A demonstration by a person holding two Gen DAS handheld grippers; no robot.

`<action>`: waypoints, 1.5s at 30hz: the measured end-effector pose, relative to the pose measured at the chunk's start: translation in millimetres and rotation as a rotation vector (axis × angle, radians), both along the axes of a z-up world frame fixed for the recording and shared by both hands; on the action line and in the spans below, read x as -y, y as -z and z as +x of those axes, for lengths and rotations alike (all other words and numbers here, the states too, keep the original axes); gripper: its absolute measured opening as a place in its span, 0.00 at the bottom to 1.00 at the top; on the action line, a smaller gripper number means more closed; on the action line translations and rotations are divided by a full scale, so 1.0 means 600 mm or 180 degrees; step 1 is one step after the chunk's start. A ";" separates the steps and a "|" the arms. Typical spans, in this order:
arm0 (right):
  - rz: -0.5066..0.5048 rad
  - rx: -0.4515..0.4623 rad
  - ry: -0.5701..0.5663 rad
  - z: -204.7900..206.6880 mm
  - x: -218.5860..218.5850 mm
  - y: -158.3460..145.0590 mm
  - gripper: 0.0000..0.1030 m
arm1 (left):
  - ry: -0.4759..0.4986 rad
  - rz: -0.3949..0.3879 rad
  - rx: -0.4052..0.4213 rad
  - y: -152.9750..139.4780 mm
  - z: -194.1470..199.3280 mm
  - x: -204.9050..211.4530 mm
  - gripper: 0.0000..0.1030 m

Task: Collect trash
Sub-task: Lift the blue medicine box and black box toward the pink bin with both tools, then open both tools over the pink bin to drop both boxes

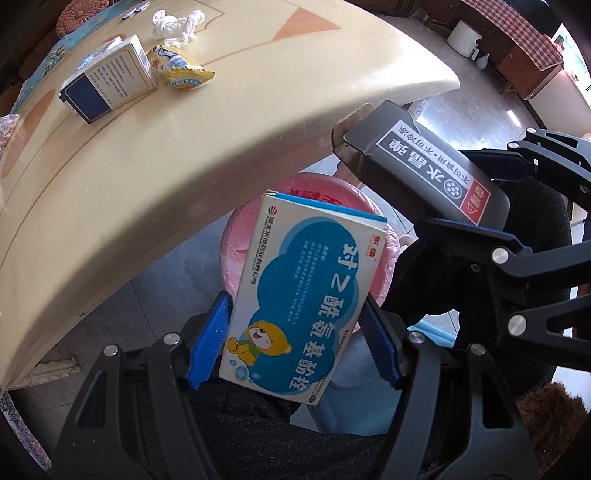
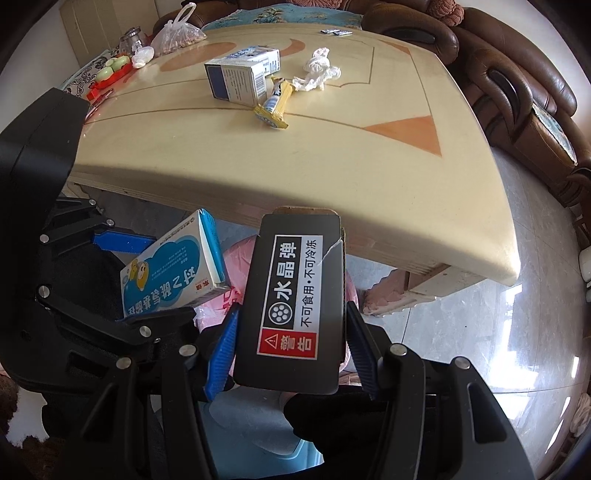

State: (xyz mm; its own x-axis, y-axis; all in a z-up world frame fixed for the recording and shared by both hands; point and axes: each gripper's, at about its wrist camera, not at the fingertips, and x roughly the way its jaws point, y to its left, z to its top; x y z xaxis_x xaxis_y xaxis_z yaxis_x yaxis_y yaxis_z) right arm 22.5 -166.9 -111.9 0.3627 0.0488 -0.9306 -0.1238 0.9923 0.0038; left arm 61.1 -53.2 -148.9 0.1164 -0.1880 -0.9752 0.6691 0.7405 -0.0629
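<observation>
My left gripper (image 1: 295,332) is shut on a white-and-blue medicine box with a cartoon bear (image 1: 295,295), held over a bin lined with a pink bag (image 1: 314,206) beside the table edge. My right gripper (image 2: 288,350) is shut on a black box with a red warning label (image 2: 295,306), just right of the medicine box (image 2: 173,273), with the pink bag (image 2: 236,262) showing below and between them. The black box (image 1: 424,166) and right gripper (image 1: 491,206) also show in the left wrist view. On the cream table (image 2: 332,155) lie a blue-and-white carton (image 2: 240,79), a yellow wrapper (image 2: 273,105) and crumpled white plastic (image 2: 317,70).
A brown sofa (image 2: 517,92) curves around the table's far side. At the table's far left corner sit a plastic bag of nuts (image 2: 177,35), a jar (image 2: 129,38) and red and green items (image 2: 110,70). Glossy tiled floor (image 2: 517,314) lies to the right.
</observation>
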 end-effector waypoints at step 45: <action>0.0166 -0.0832 0.0191 0.078 0.029 0.270 0.61 | -0.0538 0.0228 -0.0996 0.279 0.087 -0.009 0.67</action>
